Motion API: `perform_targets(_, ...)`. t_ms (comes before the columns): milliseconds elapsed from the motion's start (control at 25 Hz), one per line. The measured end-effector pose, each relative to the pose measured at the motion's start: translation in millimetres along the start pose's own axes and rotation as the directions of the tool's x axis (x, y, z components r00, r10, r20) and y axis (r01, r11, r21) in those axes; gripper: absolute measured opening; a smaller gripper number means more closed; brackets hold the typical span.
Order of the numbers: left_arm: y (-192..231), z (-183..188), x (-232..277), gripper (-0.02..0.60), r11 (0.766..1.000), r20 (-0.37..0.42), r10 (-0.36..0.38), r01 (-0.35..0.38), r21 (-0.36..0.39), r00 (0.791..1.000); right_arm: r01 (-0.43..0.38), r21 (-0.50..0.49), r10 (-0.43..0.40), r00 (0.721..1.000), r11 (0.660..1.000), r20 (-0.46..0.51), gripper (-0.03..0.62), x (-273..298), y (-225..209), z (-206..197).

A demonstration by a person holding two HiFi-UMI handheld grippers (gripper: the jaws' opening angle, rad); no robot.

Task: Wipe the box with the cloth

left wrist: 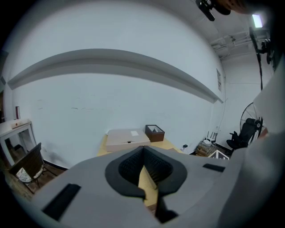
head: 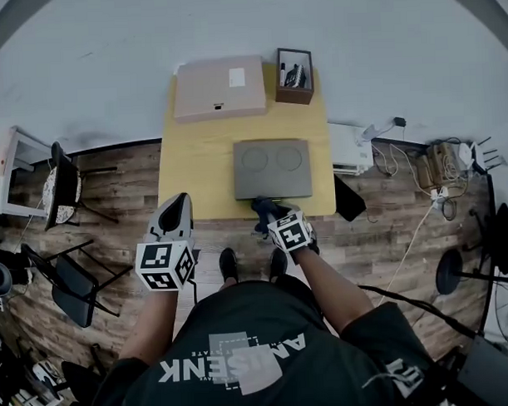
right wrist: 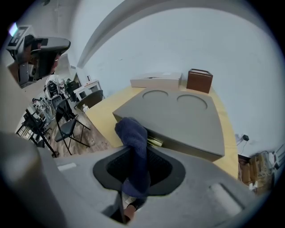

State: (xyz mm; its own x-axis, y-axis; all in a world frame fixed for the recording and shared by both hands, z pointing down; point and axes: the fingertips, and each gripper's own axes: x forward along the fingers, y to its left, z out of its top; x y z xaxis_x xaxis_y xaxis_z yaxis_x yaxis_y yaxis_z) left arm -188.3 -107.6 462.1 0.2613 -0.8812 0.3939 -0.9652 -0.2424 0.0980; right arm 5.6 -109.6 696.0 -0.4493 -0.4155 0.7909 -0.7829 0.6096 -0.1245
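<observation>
Box (head: 272, 168) lies flat, long axis left-right | right tongs (right wrist: 133, 178) clamp cloth (right wrist: 132, 138) | left tongs (left wrist: 143, 151) closed, empty

**Around the table**

A pale yellow rectangular table (head: 205, 170) is set on a dark wood-plank floor (head: 121, 194) against a white wall. A flat beige cardboard box with a white label (head: 219, 88) is laid at its far edge. An open brown wooden box of small items (head: 294, 76) is placed just beside it. Two black chairs (head: 66, 184) are seen to the left.
</observation>
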Motion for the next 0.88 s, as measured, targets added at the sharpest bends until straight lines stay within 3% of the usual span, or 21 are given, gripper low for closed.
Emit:
perform_targets(440,-29,5,14,0.002,1.000,0.010,-0.027,0.027,-0.002,1.000,0.034,0.015,-0.034,0.999,0.999,-0.018,0.084,-26,-43,-22)
perform_targets(640,-41,10,19,0.002,0.999,0.010,-0.030,0.030,0.045,0.999,0.039,0.008,-0.039,0.999,0.999,-0.015,0.083,-28,-63,-25)
perform_targets(880,-49,12,23,0.002,0.999,0.006,-0.016,0.016,0.045,1.000,0.045,0.031,-0.045,0.999,0.999,-0.006,0.083,-34,-81,-30)
